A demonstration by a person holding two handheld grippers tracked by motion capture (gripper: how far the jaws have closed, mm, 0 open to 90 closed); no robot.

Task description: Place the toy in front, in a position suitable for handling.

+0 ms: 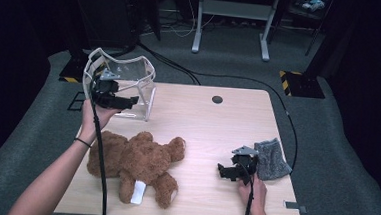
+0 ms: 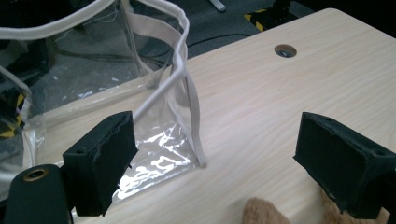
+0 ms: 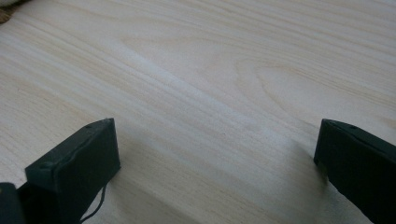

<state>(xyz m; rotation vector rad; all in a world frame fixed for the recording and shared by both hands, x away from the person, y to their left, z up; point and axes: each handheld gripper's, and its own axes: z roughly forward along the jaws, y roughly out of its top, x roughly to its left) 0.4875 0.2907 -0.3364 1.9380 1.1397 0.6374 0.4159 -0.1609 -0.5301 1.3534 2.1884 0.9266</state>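
Observation:
A clear plastic bag with white trim (image 1: 125,81) stands open at the table's back left; in the left gripper view the bag (image 2: 107,79) rises just beyond the jaws. My left gripper (image 1: 128,102) hovers at the bag's front, open, nothing between its pads; the left gripper (image 2: 219,158) has the bare table in its gap. A brown teddy bear (image 1: 135,164) lies on the table below it; bits of the bear's fur (image 2: 266,212) show in the left gripper view. My right gripper (image 1: 223,170) rests low on the table at the right, open and empty, and the right gripper (image 3: 217,158) frames bare wood.
A grey knitted cloth (image 1: 271,160) lies just right of the right gripper, near the table's right edge. A round cable hole (image 1: 217,99) sits at the back of the wooden table (image 1: 217,134). Cables and a desk frame (image 1: 232,20) stand on the floor beyond.

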